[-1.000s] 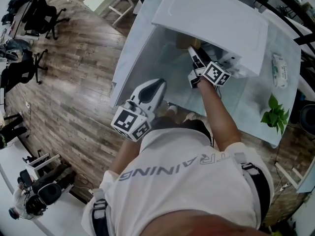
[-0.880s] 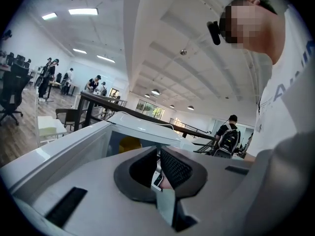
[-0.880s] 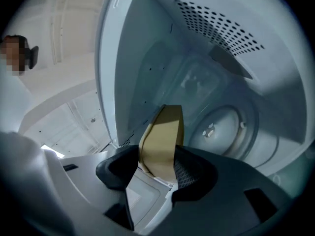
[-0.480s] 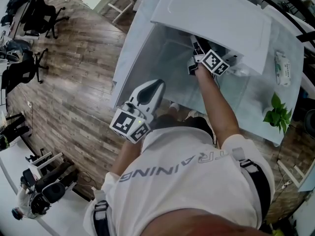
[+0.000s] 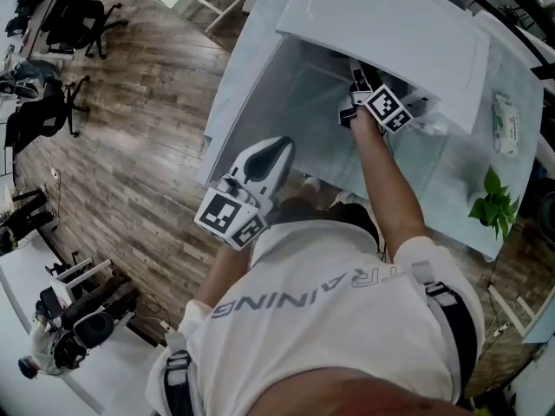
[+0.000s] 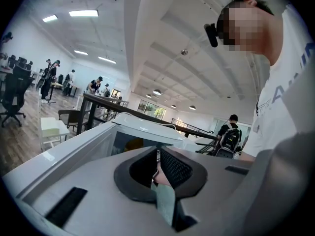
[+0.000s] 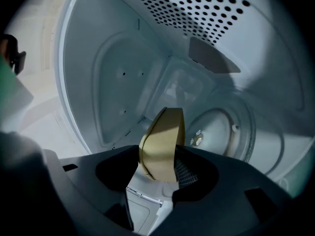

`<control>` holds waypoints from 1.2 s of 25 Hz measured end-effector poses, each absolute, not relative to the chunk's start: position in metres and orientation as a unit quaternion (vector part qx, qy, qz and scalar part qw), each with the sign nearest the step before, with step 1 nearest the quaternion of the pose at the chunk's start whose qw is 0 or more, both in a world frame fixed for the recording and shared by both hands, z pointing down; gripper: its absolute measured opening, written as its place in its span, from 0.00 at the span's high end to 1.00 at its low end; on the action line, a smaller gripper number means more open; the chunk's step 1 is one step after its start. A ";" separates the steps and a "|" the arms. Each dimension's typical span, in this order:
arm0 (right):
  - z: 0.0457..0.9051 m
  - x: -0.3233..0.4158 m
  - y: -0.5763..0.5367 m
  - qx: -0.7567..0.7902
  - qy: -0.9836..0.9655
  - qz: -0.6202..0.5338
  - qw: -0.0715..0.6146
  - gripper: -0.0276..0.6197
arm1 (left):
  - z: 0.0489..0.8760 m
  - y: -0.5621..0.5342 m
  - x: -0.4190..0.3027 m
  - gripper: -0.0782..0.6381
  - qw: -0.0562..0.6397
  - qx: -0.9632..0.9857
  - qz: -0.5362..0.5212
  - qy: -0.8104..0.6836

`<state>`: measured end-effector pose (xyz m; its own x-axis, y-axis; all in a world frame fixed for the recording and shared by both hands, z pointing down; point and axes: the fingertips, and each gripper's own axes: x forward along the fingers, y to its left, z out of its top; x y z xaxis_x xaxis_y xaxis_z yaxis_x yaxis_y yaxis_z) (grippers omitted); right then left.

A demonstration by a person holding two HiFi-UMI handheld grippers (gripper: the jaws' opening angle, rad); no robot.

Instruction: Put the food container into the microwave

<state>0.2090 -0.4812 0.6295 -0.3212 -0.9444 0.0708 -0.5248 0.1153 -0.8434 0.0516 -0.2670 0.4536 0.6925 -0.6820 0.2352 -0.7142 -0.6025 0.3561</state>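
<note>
The jaws of your right gripper [image 7: 158, 170] clamp the food container [image 7: 165, 132] inside the microwave [image 7: 118, 73], and your left gripper [image 6: 157, 167] is closed and empty, so letting go before the container sits flat could topple it.

Food container [image 7: 160, 146] matt — microwave [image 7: 113, 82] smooth, glossy.

Two hand-held grippers [image 6: 158, 168] [image 7: 165, 163], one microwave [image 5: 381, 33], one tan food container [image 7: 162, 141], one leafy plant [image 5: 492, 199], one pack of wipes [image 5: 506, 124], one bench [image 5: 442, 189].
</note>
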 end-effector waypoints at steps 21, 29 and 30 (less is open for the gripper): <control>0.660 0.183 -0.469 -0.546 0.763 -0.345 0.028 0.36 | 0.449 -0.267 0.050 0.82 0.220 0.899 0.023 -0.378; 0.678 0.184 -0.463 -0.567 0.772 -0.248 -0.147 0.36 | 0.449 -0.267 0.049 0.82 0.221 0.898 0.013 -0.380; 0.682 0.185 -0.461 -0.568 0.769 -0.240 -0.170 0.36 | 0.447 -0.267 0.049 0.82 0.218 0.898 0.011 -0.382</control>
<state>0.1846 -0.4612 0.6823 -0.2970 -0.7918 0.5337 -0.9548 0.2394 -0.1760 0.0486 -0.2671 0.4472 0.7083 -0.6810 0.1860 -0.6905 -0.6135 0.3833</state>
